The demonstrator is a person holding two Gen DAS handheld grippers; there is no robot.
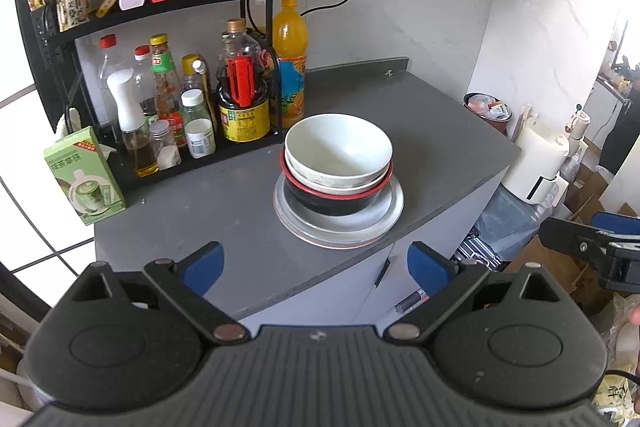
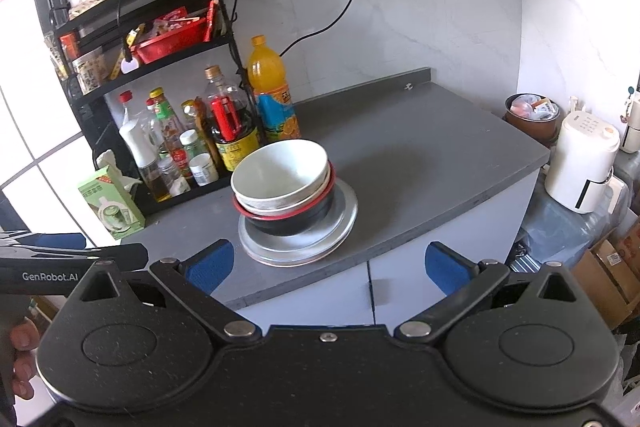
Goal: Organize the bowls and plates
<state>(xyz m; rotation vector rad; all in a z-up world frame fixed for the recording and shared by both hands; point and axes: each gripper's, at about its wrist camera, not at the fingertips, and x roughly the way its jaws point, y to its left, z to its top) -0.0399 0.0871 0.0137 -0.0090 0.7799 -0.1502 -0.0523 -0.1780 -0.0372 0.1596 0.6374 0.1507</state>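
You hold both grippers back from the desk (image 1: 208, 227), off its near edge and above it, each tilted down toward the stack; neither touches anything. Your left gripper (image 1: 316, 269) has its jaws spread wide with nothing between them, the blue pads (image 1: 202, 267) framing the desk's front edge and the cabinet door below; your right gripper (image 2: 330, 267) stands the same way, jaws wide and empty, its pads (image 2: 210, 265) level with the desk's near edge. The two tools sit side by side and apart: in the left wrist view the right gripper's tip enters at the right border, and in the right wrist view the left gripper's body enters at the left border, with fingers of your hand (image 2: 20, 367) curled around a handle at the lower left (only the fingertips show).

The stack stands near the middle of the desk, ahead of both grippers: a white bowl (image 1: 338, 147) nests in a second pale bowl (image 1: 340, 183), which sits in a black bowl with a red rim (image 1: 336, 205), all resting on metal plates (image 1: 384, 223); the bowls sit off-centre on the plates, toward the rack (image 1: 248, 143). That black rack of sauce bottles stands just behind and left of the stack, an orange drink bottle (image 1: 290, 63) at its right end, a green carton (image 1: 82, 179) at its left.
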